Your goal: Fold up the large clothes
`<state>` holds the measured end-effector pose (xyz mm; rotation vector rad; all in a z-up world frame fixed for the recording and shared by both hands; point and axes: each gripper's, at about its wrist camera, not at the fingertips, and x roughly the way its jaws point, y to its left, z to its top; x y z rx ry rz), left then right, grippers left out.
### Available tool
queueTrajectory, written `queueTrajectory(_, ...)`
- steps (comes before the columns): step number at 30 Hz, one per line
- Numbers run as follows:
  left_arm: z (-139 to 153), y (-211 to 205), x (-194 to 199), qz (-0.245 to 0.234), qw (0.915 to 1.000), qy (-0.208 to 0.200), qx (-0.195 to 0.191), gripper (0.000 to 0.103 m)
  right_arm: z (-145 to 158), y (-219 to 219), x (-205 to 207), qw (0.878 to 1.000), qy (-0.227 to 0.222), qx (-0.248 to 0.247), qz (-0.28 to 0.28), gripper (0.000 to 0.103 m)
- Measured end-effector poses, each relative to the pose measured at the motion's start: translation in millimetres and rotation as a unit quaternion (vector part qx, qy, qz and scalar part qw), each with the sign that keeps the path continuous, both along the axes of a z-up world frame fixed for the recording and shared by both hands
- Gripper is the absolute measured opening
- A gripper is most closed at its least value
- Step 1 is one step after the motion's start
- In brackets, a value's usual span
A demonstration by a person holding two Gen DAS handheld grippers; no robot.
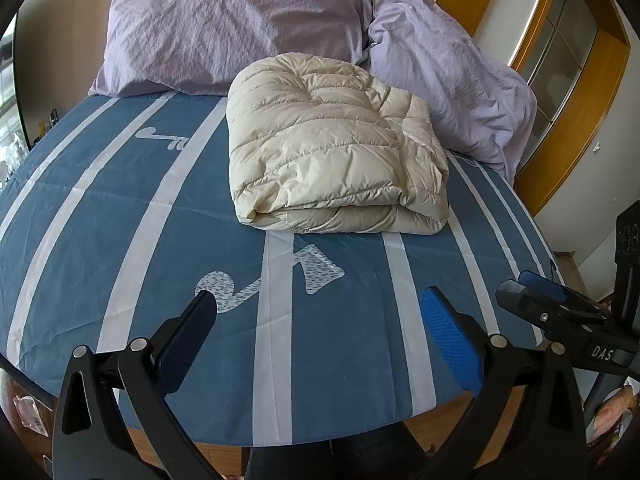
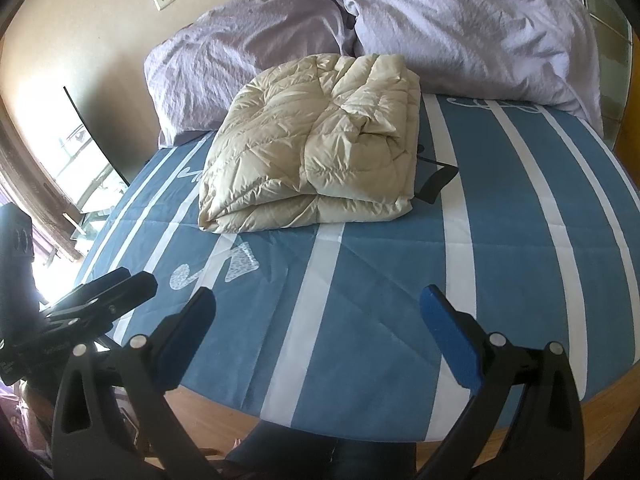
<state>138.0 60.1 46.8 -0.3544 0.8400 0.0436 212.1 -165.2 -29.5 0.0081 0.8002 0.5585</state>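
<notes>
Both your left gripper and right gripper hang spread and empty near the bed's edge, while the cream quilted puffer jacket, probably light, slippery and springy, lies folded far up the blue white-striped bedspread, best pinched at its near rolled edge.

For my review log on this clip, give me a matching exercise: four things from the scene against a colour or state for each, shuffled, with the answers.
Things:
1. puffer jacket
2. pillows
3. bed cover
4. left gripper

States:
A. blue with white stripes
B. open, holding nothing
C. cream, folded into a bundle
D. lilac, propped at the head of the bed

Pairs: 1-C, 2-D, 3-A, 4-B
</notes>
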Motion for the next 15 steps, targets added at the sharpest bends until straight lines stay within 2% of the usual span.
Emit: queueTrajectory(15, 2.0, 1.1, -0.3, 0.0, 1.0, -0.002, 0.0, 0.102, 1.2, 0.3, 0.3, 1.0, -0.001, -0.001, 0.002, 0.101)
